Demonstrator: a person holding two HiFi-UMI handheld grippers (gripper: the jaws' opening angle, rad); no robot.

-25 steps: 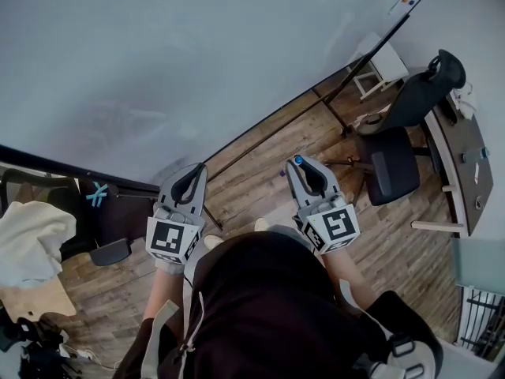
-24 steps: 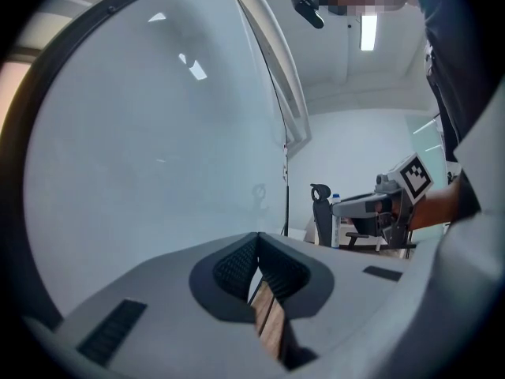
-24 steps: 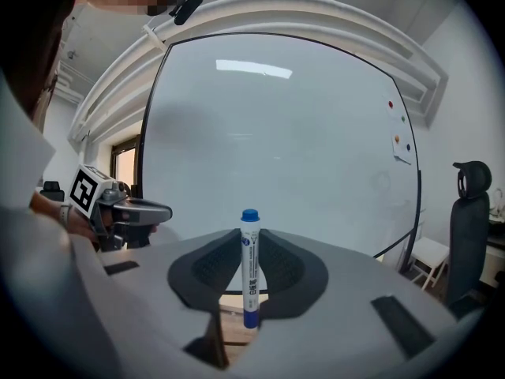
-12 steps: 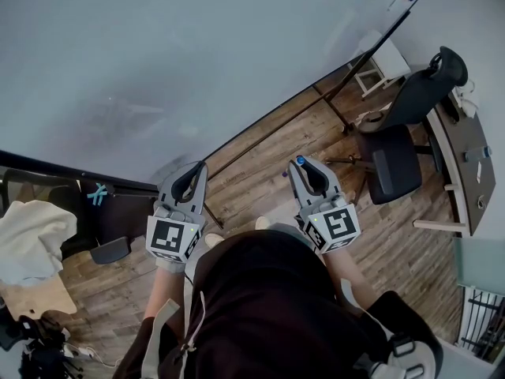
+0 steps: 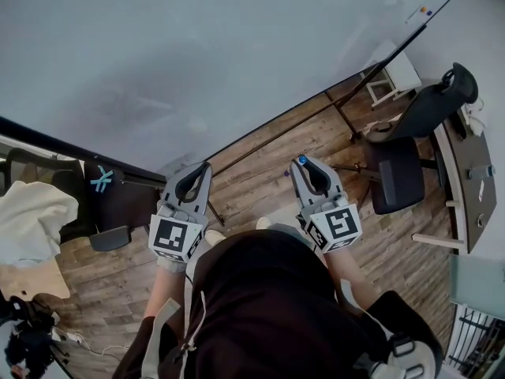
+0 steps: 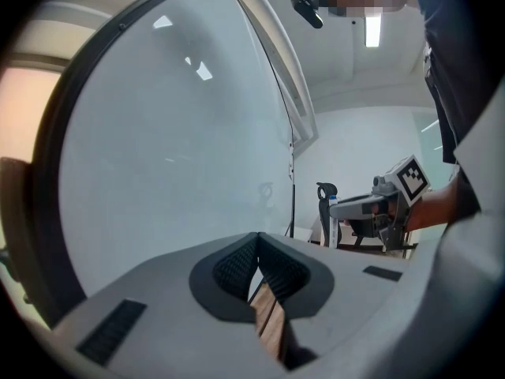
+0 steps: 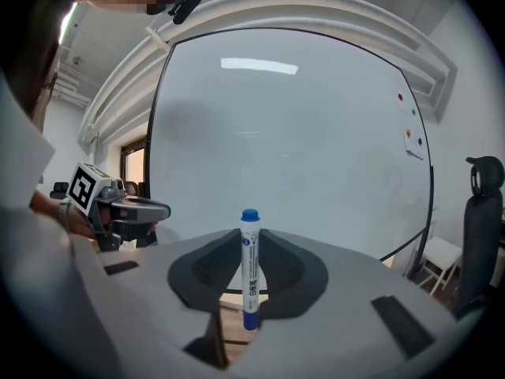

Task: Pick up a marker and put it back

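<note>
- Head view: the grey plastic left tool [image 5: 197, 174] and right tool [image 5: 302, 166] are held side by side above a wood-plank floor [image 5: 252, 184], facing a smooth whiteboard [image 5: 197, 54]. A black chair [image 5: 398, 164] stands at right.
- Left gripper view: its ribbed black pads [image 6: 237, 263] are pressed together with nothing between them.
- Right gripper view: the right tool clamps an upright marker [image 7: 250, 267], which has a white barrel and a blue cap.

The whiteboard [image 7: 300, 133] is smooth and glossy, mirroring the ceiling lights. The floor [image 5: 260, 164] is matt brown wood plank. The left hand-held gripper [image 6: 258, 239] and the right hand-held gripper [image 7: 251, 234] are matt grey plastic with ribbed black pads [image 7: 207, 268]. The marker [image 7: 250, 279] has a shiny white plastic barrel.
</note>
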